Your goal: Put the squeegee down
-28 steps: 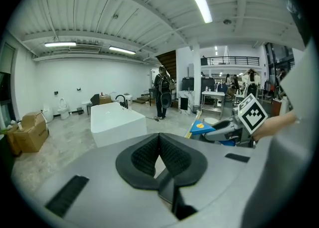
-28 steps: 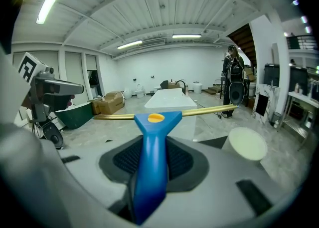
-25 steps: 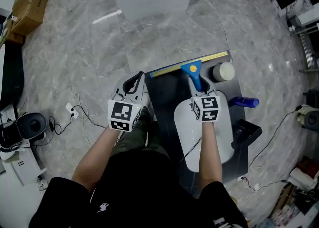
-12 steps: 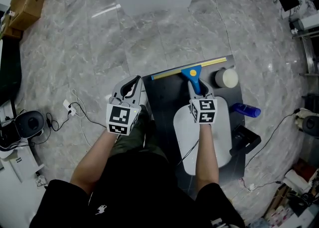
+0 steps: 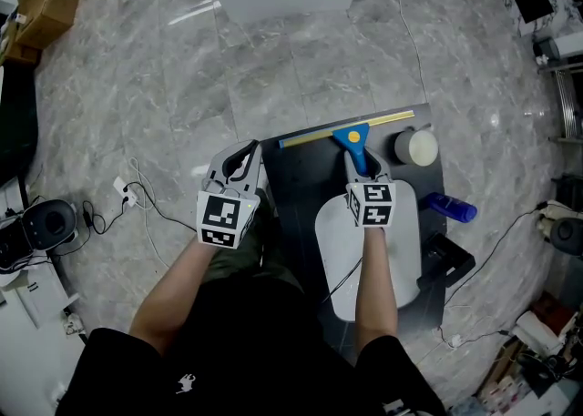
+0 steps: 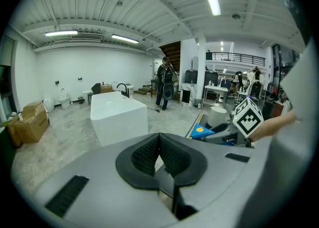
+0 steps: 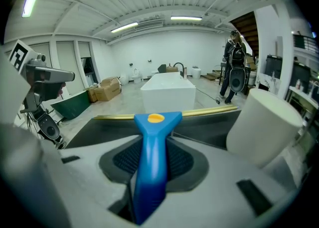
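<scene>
Here the squeegee [image 7: 151, 162] sits clamped in the right hand-held gripper [image 7: 152, 159].

Workshop hall: ribbed ceiling [image 6: 124, 2], marble floor [image 5: 137, 86]

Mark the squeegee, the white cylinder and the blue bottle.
squeegee [image 5: 354, 141]: head view, on the blue head of its handle.
white cylinder [image 5: 416, 147]: head view, on its top face.
blue bottle [image 5: 450, 208]: head view, on the middle of its body.
</scene>
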The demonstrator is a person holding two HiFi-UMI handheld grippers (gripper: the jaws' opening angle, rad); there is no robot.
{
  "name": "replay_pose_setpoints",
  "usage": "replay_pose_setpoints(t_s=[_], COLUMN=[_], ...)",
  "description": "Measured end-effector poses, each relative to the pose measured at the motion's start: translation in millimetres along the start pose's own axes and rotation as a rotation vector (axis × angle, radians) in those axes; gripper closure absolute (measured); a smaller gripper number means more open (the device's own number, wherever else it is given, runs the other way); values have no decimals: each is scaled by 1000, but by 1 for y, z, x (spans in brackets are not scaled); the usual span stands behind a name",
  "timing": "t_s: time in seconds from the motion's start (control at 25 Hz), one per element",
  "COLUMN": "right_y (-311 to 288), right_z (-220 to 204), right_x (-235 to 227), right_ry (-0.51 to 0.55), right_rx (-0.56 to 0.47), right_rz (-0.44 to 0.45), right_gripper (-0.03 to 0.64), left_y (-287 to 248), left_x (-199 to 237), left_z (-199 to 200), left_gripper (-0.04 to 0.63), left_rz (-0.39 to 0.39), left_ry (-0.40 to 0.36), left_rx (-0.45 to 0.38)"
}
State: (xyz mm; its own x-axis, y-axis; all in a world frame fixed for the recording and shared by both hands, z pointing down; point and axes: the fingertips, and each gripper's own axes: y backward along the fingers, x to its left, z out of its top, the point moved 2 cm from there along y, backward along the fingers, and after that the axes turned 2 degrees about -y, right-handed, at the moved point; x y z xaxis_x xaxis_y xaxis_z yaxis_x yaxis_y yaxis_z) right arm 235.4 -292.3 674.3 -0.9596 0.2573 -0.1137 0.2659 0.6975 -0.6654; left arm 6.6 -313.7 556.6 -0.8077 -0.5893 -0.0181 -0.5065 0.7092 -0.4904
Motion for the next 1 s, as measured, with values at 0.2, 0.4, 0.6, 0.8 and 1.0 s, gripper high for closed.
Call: replay_pose_setpoints(t_s=[0.2, 0.4, 0.6, 0.8, 1.0], right_y=[-2, -7, -12, -13, -14], right_z=[2, 4, 3, 2, 1], right_x=[-2, -3, -5, -5, -7], right_ry=[4, 19, 25, 23, 15], right_rx=[13, 38, 71, 94, 102], right_rz=[-7, -17, -30, -36, -42], right_gripper=[485, 485, 483, 483, 483], left_y=[-2, -4, -8, -8, -8], left_x=[-1, 2, 8, 10, 13], left_z=[0, -1, -3, -2, -6], left_gripper=[592, 592, 592, 592, 592], left_rz=[-6, -7, -7, -9, -7], left_ry=[0, 6, 9, 7, 11], left_rx=[7, 13, 24, 17, 34])
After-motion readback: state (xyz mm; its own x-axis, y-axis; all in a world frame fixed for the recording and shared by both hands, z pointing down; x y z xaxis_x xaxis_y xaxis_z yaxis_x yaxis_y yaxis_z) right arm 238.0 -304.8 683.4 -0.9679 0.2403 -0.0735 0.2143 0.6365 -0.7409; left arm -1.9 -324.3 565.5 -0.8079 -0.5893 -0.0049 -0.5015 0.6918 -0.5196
